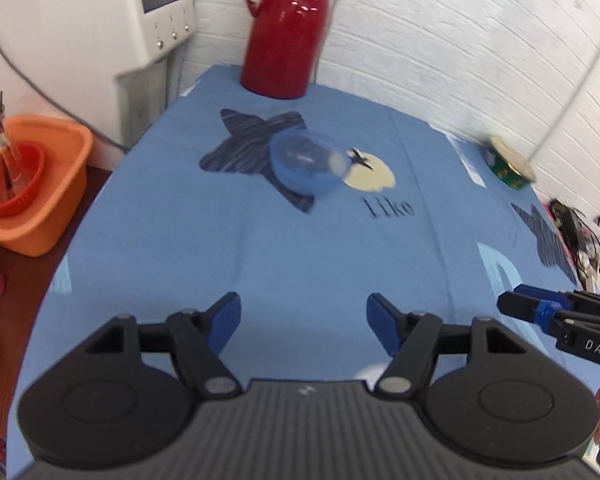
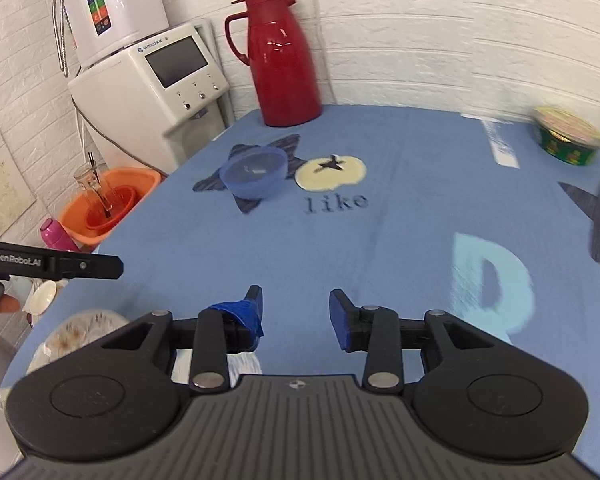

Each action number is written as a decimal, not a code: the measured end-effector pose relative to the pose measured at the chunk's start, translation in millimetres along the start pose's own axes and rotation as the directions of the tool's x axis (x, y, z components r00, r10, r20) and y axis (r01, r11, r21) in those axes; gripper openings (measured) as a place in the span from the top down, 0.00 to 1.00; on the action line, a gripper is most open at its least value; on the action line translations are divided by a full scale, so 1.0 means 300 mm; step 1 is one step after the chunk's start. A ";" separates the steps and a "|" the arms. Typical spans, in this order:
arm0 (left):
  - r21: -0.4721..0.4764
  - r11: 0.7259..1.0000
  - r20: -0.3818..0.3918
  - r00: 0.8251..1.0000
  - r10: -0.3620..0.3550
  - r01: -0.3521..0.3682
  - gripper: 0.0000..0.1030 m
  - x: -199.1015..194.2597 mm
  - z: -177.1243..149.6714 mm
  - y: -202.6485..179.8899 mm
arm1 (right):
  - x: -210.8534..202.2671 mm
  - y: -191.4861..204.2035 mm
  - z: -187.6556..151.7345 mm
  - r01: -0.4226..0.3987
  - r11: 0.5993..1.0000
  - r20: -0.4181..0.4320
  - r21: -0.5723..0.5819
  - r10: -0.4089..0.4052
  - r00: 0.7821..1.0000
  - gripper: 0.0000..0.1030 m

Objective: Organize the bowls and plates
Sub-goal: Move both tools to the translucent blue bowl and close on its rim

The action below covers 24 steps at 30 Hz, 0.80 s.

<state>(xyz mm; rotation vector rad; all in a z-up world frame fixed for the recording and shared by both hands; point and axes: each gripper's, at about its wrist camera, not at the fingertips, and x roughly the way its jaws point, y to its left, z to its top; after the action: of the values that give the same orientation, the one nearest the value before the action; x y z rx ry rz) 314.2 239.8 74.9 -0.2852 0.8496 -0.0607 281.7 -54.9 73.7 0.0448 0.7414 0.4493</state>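
A translucent blue bowl [image 1: 306, 162] stands upright on the blue tablecloth [image 1: 260, 248], over a dark star print; it also shows in the right wrist view [image 2: 254, 178]. My left gripper [image 1: 304, 320] is open and empty, well short of the bowl. My right gripper [image 2: 296, 312] is open and empty, also near the front of the table. A speckled plate [image 2: 76, 332] lies at the front left edge, and a small white bowl [image 2: 44, 294] sits beyond it. The right gripper's tip shows in the left wrist view [image 1: 512, 306].
A red thermos jug [image 2: 278, 60] stands at the back edge. A green-rimmed container [image 2: 566, 140] sits at the back right. An orange basin [image 2: 108, 204] with a red bowl and a glass stands left of the table, beside a white appliance [image 2: 152, 92].
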 end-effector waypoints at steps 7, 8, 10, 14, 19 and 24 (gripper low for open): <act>-0.064 0.998 0.017 1.000 0.006 -0.005 0.32 0.271 0.236 0.063 | 0.319 0.016 0.228 -0.016 1.000 -0.018 0.025 0.016 1.000 0.78; -0.074 0.997 0.009 1.000 0.010 -0.009 0.32 0.317 0.259 0.068 | 0.372 0.009 0.257 -0.015 0.999 -0.028 0.038 0.016 0.999 0.78; -0.086 0.996 -0.012 1.000 0.024 -0.024 0.32 0.398 0.299 0.078 | 0.458 0.004 0.298 -0.002 0.999 -0.042 0.047 0.003 0.999 0.77; -0.107 0.991 -0.041 0.997 0.070 -0.074 0.32 0.522 0.356 0.098 | 0.625 -0.010 0.363 0.035 0.998 -0.073 0.058 -0.030 0.997 0.75; -0.119 0.989 -0.066 0.995 0.076 -0.084 0.32 0.604 0.378 0.123 | 0.755 0.007 0.385 0.068 0.998 -0.111 -0.005 -0.068 0.992 0.75; -0.080 0.991 -0.055 0.993 0.103 -0.107 0.32 0.611 0.379 0.114 | 0.808 0.027 0.380 0.093 0.993 -0.137 -0.072 -0.102 0.985 0.73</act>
<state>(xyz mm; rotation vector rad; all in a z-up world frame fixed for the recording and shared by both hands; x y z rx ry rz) 518.4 267.7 2.4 -0.3175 0.9177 0.0661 511.0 65.3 4.1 -0.0849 0.8632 0.3853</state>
